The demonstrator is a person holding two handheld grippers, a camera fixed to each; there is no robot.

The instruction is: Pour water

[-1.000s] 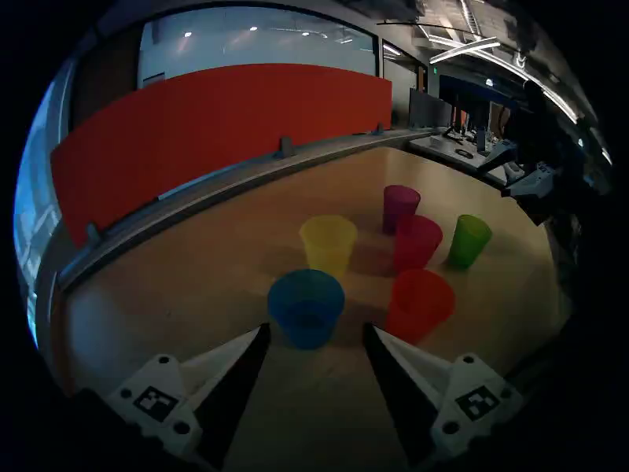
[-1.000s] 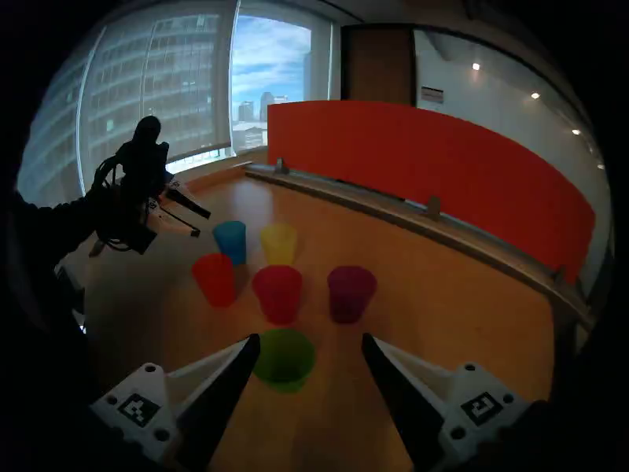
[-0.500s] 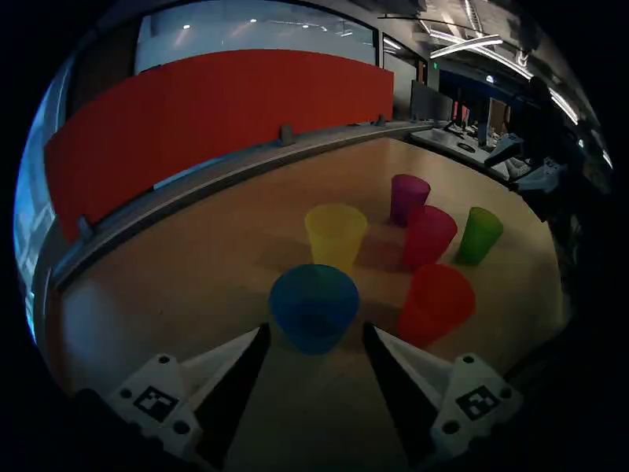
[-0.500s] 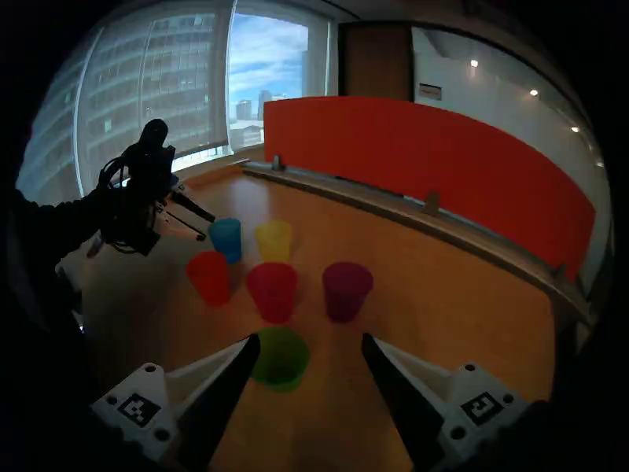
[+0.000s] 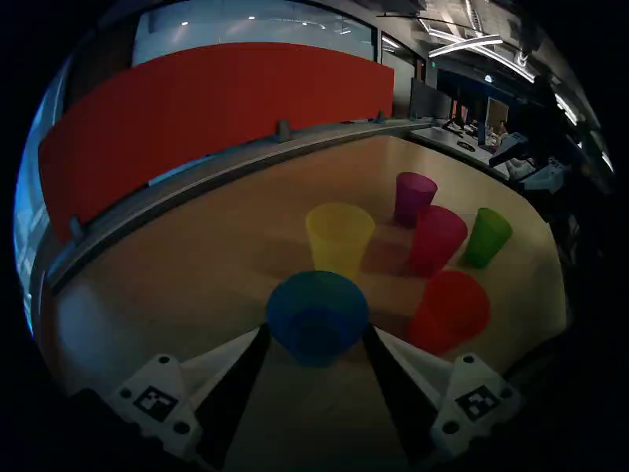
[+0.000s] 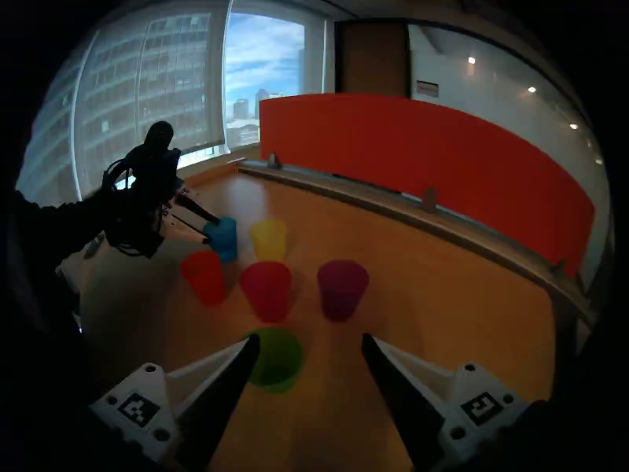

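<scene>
Several coloured plastic cups stand in a cluster on a wooden table [image 5: 204, 259]. In the left gripper view the blue cup [image 5: 317, 315] sits right at the tips of my left gripper [image 5: 316, 337], which is open around it without pressing. Behind it stand the yellow cup [image 5: 340, 236], purple cup [image 5: 413, 197], pink-red cup [image 5: 436, 236], green cup [image 5: 486, 236] and orange-red cup [image 5: 452, 311]. In the right gripper view the green cup [image 6: 273, 358] stands just ahead of my open right gripper [image 6: 309, 342], left of its centre line. The left gripper [image 6: 189, 214] reaches the blue cup [image 6: 223, 236] there.
A red partition [image 6: 440, 157] on a grey rail runs along the table's far side. Large windows [image 6: 157, 94] lie beyond the table's end. A dark sleeve [image 6: 55, 228] holds the left gripper. Desks with equipment [image 5: 480, 145] stand beyond the table. Bare tabletop stretches right of the purple cup [image 6: 341, 287].
My left gripper has moved forward, so the blue cup now sits between its fingertips. The right gripper has crept slightly closer to the green cup. Both stay open.
</scene>
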